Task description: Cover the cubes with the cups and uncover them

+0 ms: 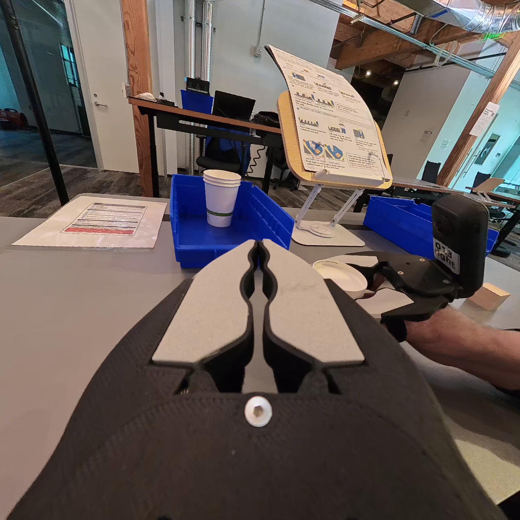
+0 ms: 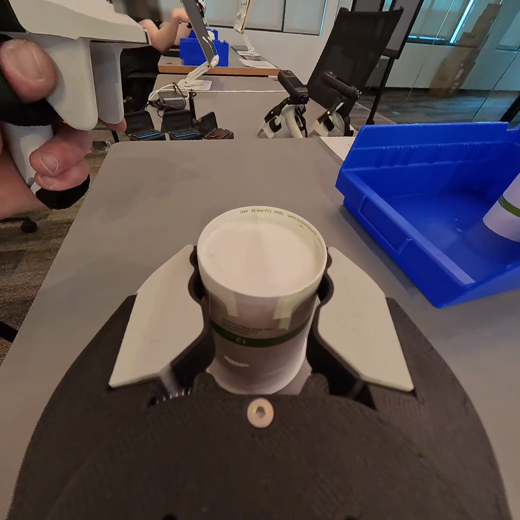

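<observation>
Our right claw [image 2: 261, 284] grips an upturned paper cup [image 2: 260, 270] over the desk [image 2: 174, 191]; our left claw [image 1: 258, 247] is pressed together, empty.

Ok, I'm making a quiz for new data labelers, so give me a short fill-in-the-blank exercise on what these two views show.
1. The right gripper is shut on a paper cup that is turned ____ up.
2. The left gripper holds ____.
3. The stack of cups stands inside a ____ bin.
4. A wooden ____ rests on the table beyond the right gripper.

Missing words: bottom; nothing; blue; cube
</observation>
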